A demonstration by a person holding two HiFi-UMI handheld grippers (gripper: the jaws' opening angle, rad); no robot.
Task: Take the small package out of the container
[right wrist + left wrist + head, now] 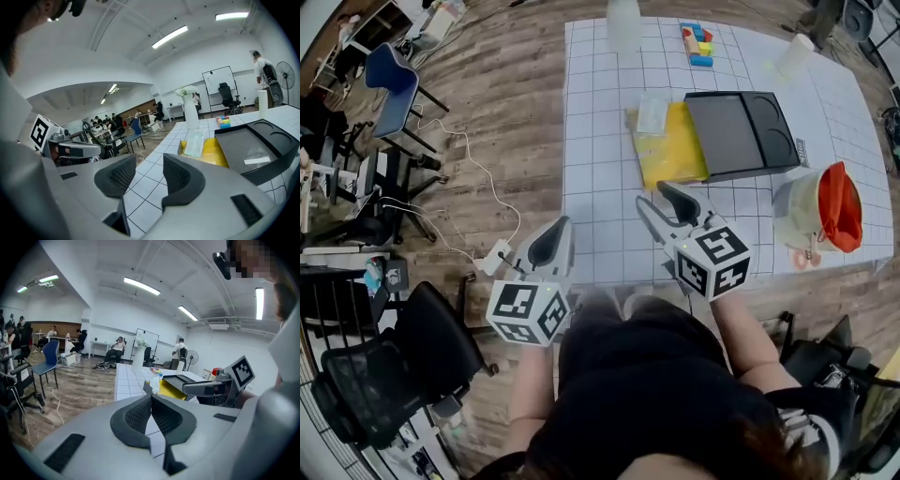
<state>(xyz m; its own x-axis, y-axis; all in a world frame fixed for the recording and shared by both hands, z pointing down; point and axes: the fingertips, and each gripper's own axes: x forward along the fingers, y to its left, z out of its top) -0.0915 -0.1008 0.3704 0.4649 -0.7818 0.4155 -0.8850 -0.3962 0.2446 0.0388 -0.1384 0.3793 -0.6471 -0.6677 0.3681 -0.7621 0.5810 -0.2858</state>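
The small clear package point(653, 114) lies at the far end of the yellow container point(673, 150) in the middle of the gridded table point(600, 187). In the right gripper view the package point(194, 143) and the container point(213, 152) lie ahead of the jaws. My right gripper point(654, 195) hovers just short of the container's near edge, open, with nothing between its fingers point(149, 171). At the table's front left edge my left gripper point(555, 234) has its pads pressed together and is empty point(151, 397).
A black tray point(741, 134) lies to the right of the yellow container. A white bucket with an orange bag point(820, 206) stands at the right front. Coloured blocks point(697, 44), a white bottle point(623, 23) and a cup point(794, 52) stand at the far end. Chairs point(394, 89) and cables are on the floor to the left.
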